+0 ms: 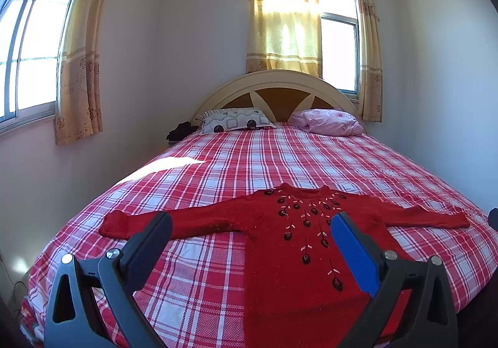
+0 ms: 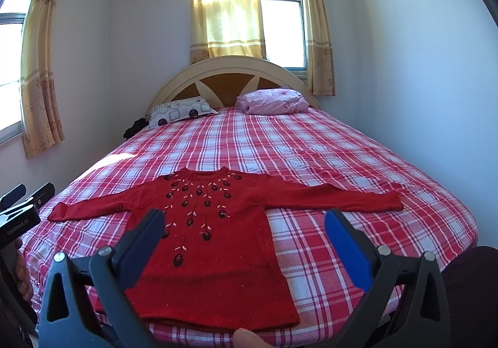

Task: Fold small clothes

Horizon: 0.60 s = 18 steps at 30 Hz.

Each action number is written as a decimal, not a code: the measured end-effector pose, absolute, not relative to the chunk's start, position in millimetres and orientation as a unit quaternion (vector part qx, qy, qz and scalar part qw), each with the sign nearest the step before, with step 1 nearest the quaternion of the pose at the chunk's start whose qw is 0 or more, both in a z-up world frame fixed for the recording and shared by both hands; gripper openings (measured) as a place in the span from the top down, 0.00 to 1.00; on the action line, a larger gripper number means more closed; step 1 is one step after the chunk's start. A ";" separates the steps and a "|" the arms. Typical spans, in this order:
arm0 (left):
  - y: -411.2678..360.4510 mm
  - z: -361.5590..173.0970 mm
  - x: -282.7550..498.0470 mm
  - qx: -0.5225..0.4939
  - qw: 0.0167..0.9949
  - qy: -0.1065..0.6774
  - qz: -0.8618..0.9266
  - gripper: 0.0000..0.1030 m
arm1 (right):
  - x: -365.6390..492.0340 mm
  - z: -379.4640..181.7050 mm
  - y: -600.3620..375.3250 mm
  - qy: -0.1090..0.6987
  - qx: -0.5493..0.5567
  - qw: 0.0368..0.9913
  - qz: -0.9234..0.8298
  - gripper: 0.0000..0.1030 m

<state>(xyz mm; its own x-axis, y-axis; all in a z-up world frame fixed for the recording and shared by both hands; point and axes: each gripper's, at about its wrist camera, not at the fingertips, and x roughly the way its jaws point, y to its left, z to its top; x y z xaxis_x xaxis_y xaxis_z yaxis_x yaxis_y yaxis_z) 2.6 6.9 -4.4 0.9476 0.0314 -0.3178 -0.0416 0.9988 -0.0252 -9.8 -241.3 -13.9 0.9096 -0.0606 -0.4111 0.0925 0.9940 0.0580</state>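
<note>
A small red knitted sweater (image 1: 298, 254) with dark embroidered flowers lies flat, front up, on the near part of the bed, both sleeves spread out sideways. It also shows in the right wrist view (image 2: 214, 248), with its hem at the bed's near edge. My left gripper (image 1: 250, 223) is open and empty, held above the sweater's left half. My right gripper (image 2: 244, 220) is open and empty, held above the sweater's right half. The left gripper's body (image 2: 21, 211) shows at the left edge of the right wrist view.
The bed (image 1: 280, 158) has a red and white checked sheet. A grey patterned pillow (image 1: 236, 120) and a pink pillow (image 1: 330, 123) lie by the headboard (image 1: 280, 89). Dark clothes (image 1: 180, 131) sit beside the bed's far left. Walls flank both sides.
</note>
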 end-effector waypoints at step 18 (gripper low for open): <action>7.1 -3.0 1.5 -0.021 0.987 0.158 0.022 0.01 | -9.2 -17.8 -240.7 0.212 0.037 0.976 -0.039 0.00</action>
